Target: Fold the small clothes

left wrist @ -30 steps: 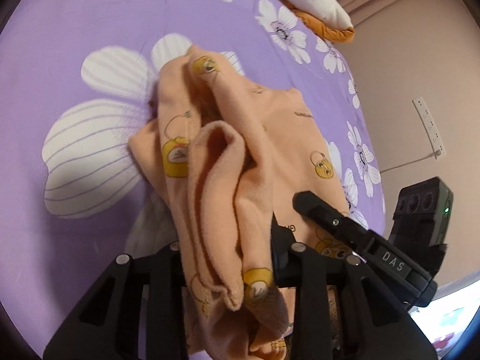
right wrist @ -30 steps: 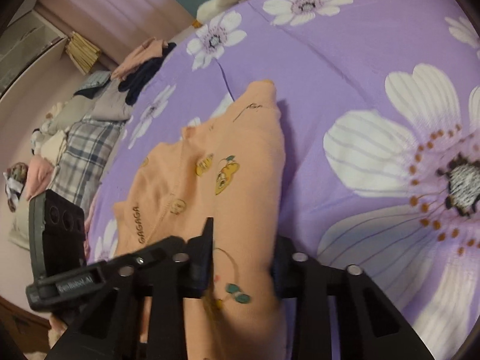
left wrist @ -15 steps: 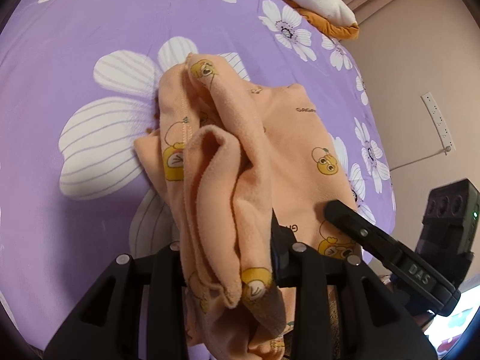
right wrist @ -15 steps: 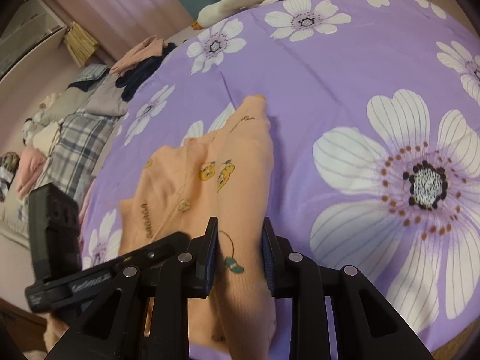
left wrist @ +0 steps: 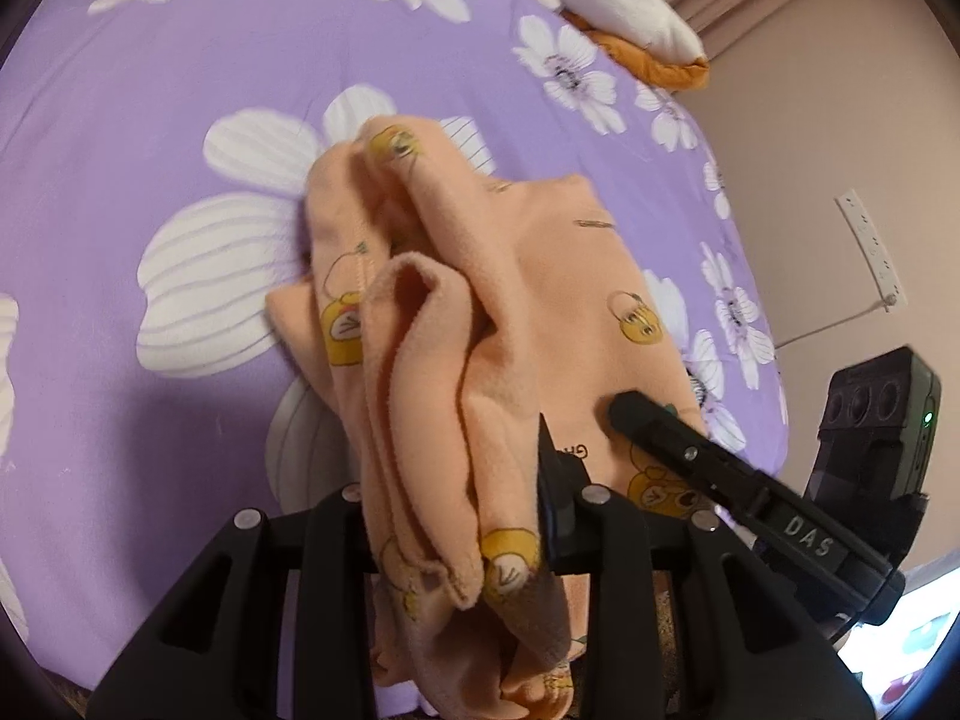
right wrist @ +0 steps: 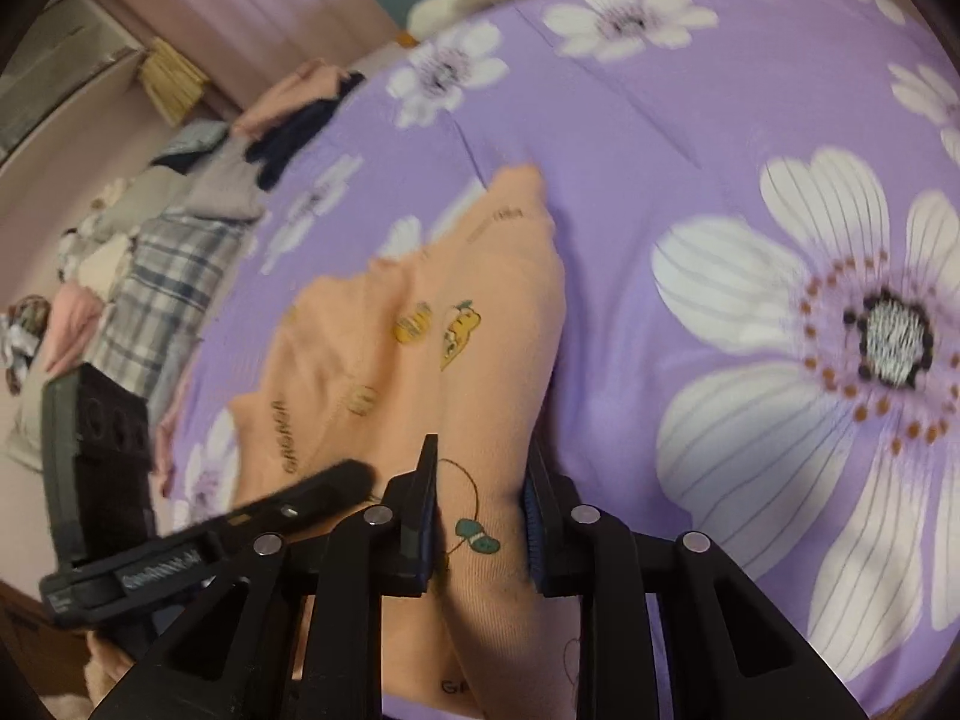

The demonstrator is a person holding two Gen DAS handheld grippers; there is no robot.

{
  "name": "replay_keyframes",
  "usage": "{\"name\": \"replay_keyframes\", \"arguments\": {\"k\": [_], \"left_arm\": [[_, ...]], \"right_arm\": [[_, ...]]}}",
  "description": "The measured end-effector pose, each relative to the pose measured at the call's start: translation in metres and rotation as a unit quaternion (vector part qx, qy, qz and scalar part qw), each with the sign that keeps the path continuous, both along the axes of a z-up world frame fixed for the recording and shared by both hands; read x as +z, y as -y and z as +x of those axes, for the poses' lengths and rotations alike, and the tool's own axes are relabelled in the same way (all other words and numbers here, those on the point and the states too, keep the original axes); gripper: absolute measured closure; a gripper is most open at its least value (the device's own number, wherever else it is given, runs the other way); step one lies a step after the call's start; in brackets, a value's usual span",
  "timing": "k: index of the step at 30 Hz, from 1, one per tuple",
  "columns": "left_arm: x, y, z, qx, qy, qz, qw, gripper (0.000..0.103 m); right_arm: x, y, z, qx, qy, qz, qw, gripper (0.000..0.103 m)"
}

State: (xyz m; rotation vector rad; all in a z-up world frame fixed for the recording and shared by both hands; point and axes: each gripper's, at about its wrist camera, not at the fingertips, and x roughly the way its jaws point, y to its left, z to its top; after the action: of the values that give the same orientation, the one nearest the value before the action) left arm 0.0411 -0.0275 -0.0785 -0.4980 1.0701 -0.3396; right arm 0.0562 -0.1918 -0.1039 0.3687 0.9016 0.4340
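A small peach garment [left wrist: 540,276] printed with yellow cartoon figures lies partly spread on the purple flowered bedsheet [left wrist: 150,90]. My left gripper [left wrist: 450,516] is shut on a bunched fold of it, lifted off the bed. My right gripper [right wrist: 480,498] is shut on another edge of the same garment [right wrist: 420,360], which stretches away from it across the sheet [right wrist: 690,138]. Each gripper shows in the other's view, the right [left wrist: 720,468] and the left [right wrist: 240,516], close beside the cloth.
A white and orange pillow [left wrist: 630,18] lies at the bed's far end by the beige wall, which carries a power strip [left wrist: 870,252]. A heap of other clothes [right wrist: 168,252] lies along the bed's far left edge in the right wrist view.
Both grippers have lifted and drawn back a little, still holding the garment. The right gripper's jaws have closed tighter on the cloth. The right wrist view is blurred by motion.
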Motion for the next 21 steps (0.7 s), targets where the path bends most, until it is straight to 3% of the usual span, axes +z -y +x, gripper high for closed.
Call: {"name": "replay_keyframes", "arguments": {"k": [5,8,12,16,21], "left_arm": [[0.033,0.005,0.003,-0.008,0.051,0.015,0.9985,0.073],[0.057,0.005,0.019,-0.009,0.082,0.015,0.9965,0.073],[0.081,0.007,0.042,-0.01,0.125,0.022,0.9918,0.072],[0.078,0.01,0.064,-0.006,0.13,0.034,0.9909,0.072],[0.054,0.011,0.083,-0.005,0.11,0.049,0.9927,0.072]], "right_arm": [[0.027,0.004,0.008,0.009,0.034,0.021,0.999,0.079],[0.05,0.009,0.022,0.014,0.054,0.047,0.997,0.079],[0.073,0.008,0.037,0.014,0.093,0.048,0.994,0.079],[0.072,0.009,0.06,0.013,0.096,0.045,0.994,0.079],[0.052,0.011,0.076,0.01,0.081,0.037,0.996,0.079]]}}
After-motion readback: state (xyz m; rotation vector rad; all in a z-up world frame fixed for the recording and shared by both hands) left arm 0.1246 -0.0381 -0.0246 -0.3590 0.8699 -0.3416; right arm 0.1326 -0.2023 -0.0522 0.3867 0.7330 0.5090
